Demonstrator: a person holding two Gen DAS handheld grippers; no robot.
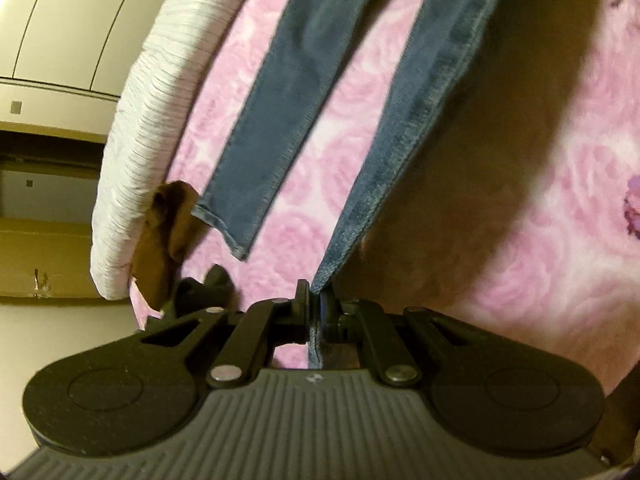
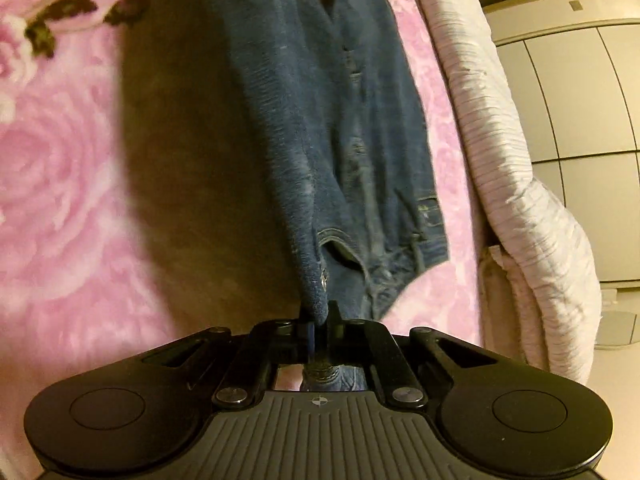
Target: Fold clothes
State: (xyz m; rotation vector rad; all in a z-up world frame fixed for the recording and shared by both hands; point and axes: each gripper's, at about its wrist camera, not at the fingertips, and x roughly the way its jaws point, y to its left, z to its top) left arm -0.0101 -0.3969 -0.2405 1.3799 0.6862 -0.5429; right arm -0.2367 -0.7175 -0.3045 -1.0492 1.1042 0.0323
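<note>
Left gripper [image 1: 315,300] clamped shut on the hem end of one leg of the jeans [image 1: 404,128], fabric pinched between the pads and trailing back under the tool. Right gripper [image 2: 320,320] likewise closed tight, gripping a bunched corner of the jeans [image 2: 304,128] at the waistband, close to a metal rivet.

Seen only from the left wrist: both legs, running away from the fingers toward the far edge. Held leg lifted and taut, casting a broad shadow on the pink rose-patterned blanket [image 1: 552,240] to its right. Other leg lying flat on the blanket to the left, its hem [image 1: 222,236] near the gripper but apart from it. Just left of that hem, a brown cloth [image 1: 168,220], wedged beside a white ribbed quilt [image 1: 160,112] along the left edge.

Seen only from the right wrist: waist end of the jeans, with pocket opening and belt loops, hanging off the blanket [image 2: 64,184] over a dark shadow. White quilt [image 2: 520,184] here on the right, wall panels [image 2: 572,92] beyond it.
</note>
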